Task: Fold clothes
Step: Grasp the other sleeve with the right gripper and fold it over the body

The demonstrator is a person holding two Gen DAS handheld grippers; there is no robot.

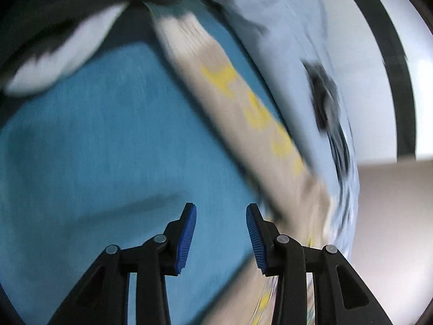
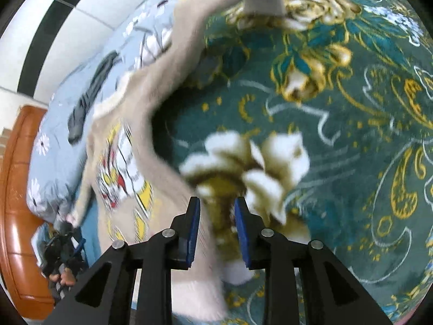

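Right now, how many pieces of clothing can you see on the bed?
2, and motion blur may hide more. A beige sweater with a cartoon print lies across the green floral blanket, and a dark grey garment lies on the light blue bedding beyond it.

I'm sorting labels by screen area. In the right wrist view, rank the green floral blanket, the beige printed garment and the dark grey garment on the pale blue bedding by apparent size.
1. green floral blanket
2. beige printed garment, partly nearer the camera, so only apparent
3. dark grey garment, clearly smallest

Beige sweater (image 2: 165, 86), green floral blanket (image 2: 338, 140)
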